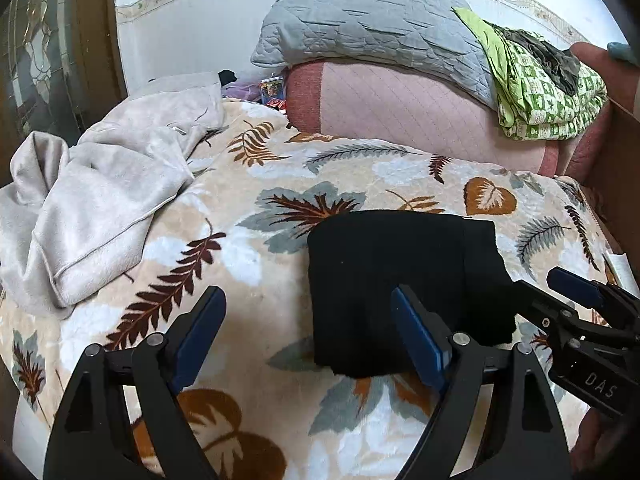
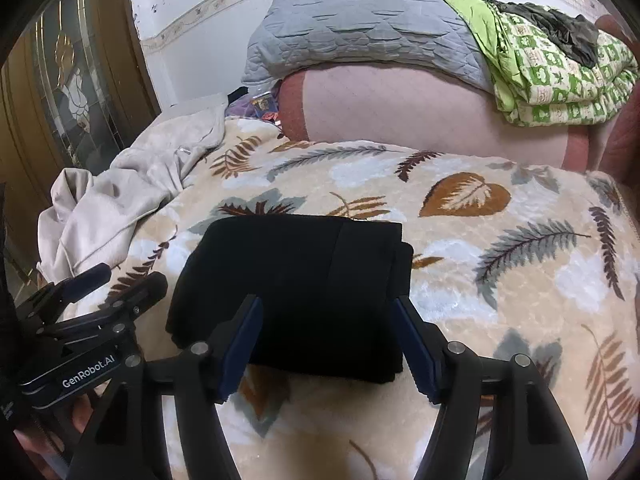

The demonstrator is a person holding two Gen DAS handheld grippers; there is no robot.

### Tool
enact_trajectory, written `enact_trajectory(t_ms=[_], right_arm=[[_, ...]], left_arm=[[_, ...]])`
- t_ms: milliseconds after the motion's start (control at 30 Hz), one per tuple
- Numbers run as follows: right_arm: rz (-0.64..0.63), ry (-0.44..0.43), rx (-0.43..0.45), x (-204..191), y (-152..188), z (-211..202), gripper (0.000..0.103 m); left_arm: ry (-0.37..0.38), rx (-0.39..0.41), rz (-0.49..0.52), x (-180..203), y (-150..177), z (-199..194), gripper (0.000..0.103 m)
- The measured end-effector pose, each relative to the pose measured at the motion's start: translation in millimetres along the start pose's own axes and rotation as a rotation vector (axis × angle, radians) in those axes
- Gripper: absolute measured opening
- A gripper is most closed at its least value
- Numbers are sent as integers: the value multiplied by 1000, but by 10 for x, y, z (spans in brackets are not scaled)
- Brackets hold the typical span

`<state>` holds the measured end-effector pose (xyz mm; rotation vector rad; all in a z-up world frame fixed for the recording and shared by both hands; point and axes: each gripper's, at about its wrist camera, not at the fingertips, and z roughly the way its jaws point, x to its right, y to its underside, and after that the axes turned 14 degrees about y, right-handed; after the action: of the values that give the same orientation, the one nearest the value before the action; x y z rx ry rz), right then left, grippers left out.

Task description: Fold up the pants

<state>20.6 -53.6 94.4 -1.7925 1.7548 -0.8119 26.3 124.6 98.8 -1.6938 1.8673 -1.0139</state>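
Note:
The black pants lie folded into a compact rectangle on the leaf-patterned blanket; they also show in the right wrist view. My left gripper is open and empty, hovering just left of and in front of the pants, its right finger over their near edge. My right gripper is open and empty, its fingers straddling the near part of the folded pants from above. The right gripper also shows at the right in the left wrist view, and the left gripper at the left in the right wrist view.
A beige fleece garment lies crumpled at the bed's left. At the back are a pink bolster, a grey quilted pillow and a green patterned quilt. A cardboard box edge stands at right, a wooden door at left.

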Motion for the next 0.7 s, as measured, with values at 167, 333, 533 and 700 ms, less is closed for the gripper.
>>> enact_trajectory(t_ms=[167,333,533,700], right_arm=[[12,6,7,21,49,-98,72],[18,9,9,34,76,-164,73],[26,1,19,20,106,-260,78],[8,-2,21,-16,132,-315,78]], left_arm=[[-3,4,-18,-2,55,-80,85],[5,23,-34,-11,81,-192,85],[-11,43,-22,23,114,-301,85],[-16,35,-28,26,142,-339,86]])
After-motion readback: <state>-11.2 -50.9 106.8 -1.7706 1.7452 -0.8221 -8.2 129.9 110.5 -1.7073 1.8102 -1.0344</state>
